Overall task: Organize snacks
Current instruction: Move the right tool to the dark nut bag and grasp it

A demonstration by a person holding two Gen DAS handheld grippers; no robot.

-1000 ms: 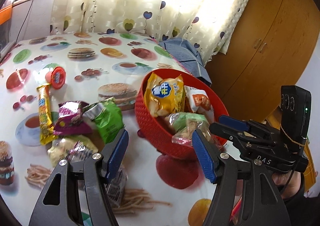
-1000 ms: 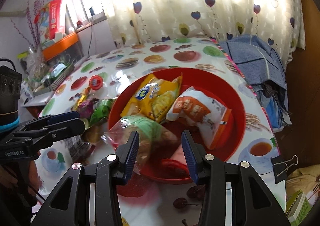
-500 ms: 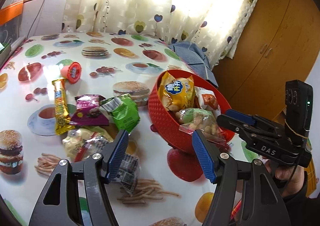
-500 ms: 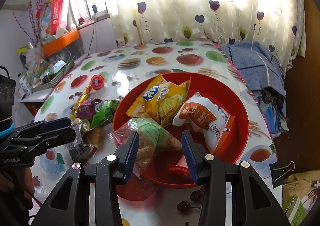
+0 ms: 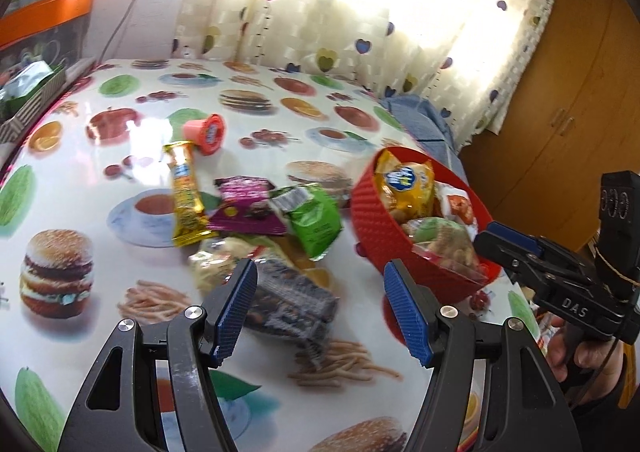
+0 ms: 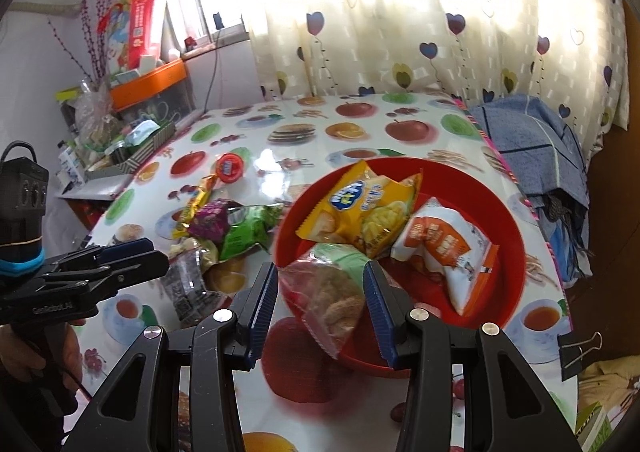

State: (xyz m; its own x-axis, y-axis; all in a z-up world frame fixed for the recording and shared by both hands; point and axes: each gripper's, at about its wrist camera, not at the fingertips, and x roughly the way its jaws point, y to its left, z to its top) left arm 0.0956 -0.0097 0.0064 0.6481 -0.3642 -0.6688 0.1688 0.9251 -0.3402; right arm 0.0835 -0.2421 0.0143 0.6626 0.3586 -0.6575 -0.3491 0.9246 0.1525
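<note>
A red basket (image 6: 508, 236) (image 5: 376, 228) holds a yellow chip bag (image 6: 368, 204), an orange-and-white packet (image 6: 444, 248) and a clear bag of biscuits (image 6: 332, 292) that hangs over its near rim. My right gripper (image 6: 320, 312) is open, its jaws either side of that clear bag and apart from it. My left gripper (image 5: 320, 312) is open and empty above a dark grey packet (image 5: 292, 304). Loose snacks lie left of the basket: a green packet (image 5: 316, 220), a purple packet (image 5: 248, 208), a yellow bar (image 5: 184, 196) and a red-lidded cup (image 5: 206, 132).
The table wears a glossy fruit-and-burger cloth (image 5: 60, 180). A striped box of clutter (image 6: 132, 148) sits at its far left edge. Blue folded cloth (image 6: 532, 148) lies off the right side. A wooden cabinet (image 5: 560, 100) stands beyond. A binder clip (image 6: 576, 348) is at the near right edge.
My left gripper has swung left, away from the basket and over the loose snack pile. My right gripper has drawn back a little; the clear bag stays on the basket rim.
</note>
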